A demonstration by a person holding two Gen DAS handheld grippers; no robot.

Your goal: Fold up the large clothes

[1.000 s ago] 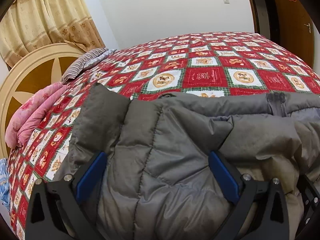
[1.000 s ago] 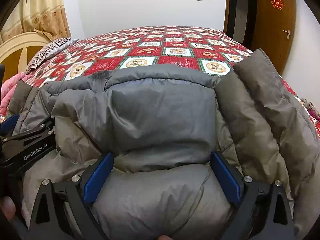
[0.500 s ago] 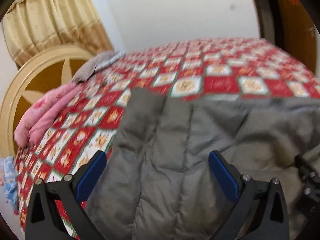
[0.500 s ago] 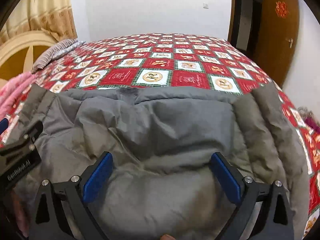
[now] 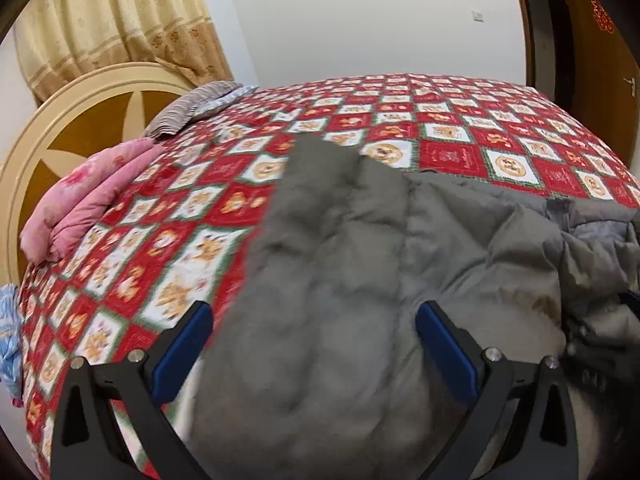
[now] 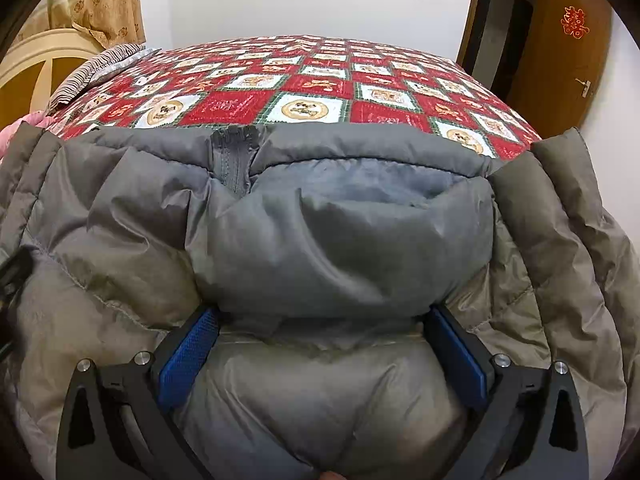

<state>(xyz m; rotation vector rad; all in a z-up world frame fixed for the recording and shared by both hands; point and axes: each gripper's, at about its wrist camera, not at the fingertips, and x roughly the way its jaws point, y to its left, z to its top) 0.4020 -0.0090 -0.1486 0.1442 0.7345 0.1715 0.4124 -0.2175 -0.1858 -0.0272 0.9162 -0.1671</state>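
Note:
A large grey padded jacket lies on the near part of the bed; its collar and zip face the far side in the right wrist view. My left gripper is open above the jacket's left part, near its left sleeve, which lies out over the quilt. My right gripper is open, its blue pads on either side of a bunched fold of the jacket below the collar. The jacket's right sleeve lies along the right side.
The bed has a red patterned quilt. A pink folded blanket and a striped pillow lie by the round headboard at the left. A brown door stands at the right. A curtain hangs behind the headboard.
My left gripper has swung left, so more quilt and the sleeve end show. My right gripper has come lower and closer to the jacket; the fold now sits between its pads.

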